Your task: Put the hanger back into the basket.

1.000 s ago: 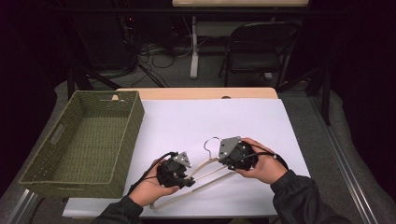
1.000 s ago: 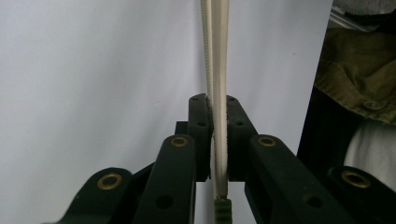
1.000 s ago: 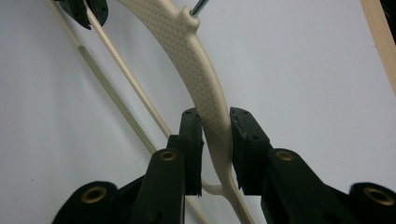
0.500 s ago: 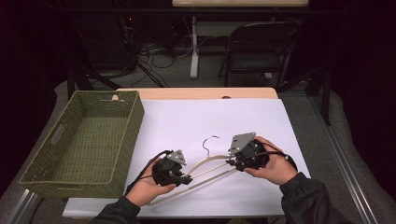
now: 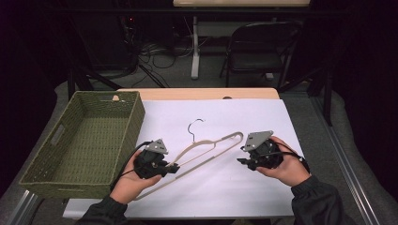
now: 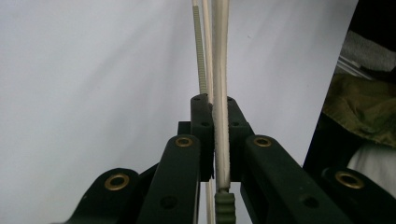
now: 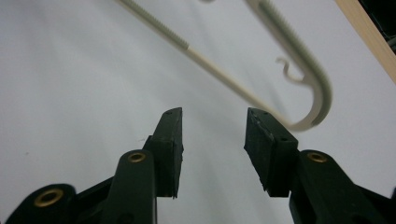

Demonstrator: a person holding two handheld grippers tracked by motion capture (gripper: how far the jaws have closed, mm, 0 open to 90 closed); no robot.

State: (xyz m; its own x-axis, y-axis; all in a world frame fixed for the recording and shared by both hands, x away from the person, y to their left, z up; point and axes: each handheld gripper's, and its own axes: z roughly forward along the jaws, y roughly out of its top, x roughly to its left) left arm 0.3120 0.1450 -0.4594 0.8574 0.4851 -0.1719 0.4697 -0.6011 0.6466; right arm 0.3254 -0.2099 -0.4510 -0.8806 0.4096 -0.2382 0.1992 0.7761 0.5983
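The cream plastic clothes hanger [image 5: 206,151] lay across the white table cover [image 5: 225,187], its wire hook [image 5: 195,126] pointing toward the far edge and its rounded end [image 7: 317,100] near the right hand. The left gripper [image 5: 172,168] was clamped on the hanger's lower bar; in the left gripper view the jaws stood pressed together on the pale bar [image 6: 220,140], with the ribbed upper arm running just beside it. The right gripper [image 5: 240,161] hovered near the hanger's rounded end, apart from it, its jaws spread wide with nothing between them. To the left of the hanger stood a green woven basket [image 5: 117,136], with nothing visible inside it.

The step in hand looked like the hanger being carried by the left gripper alone while the right one stood off. If the basket was the goal, the next move would probably call for lifting the hanger clear of the cover, swinging it left over the basket's near wall, and tilting it so its long frame would fit inside; the right gripper might need to close on the rounded end to steady it.
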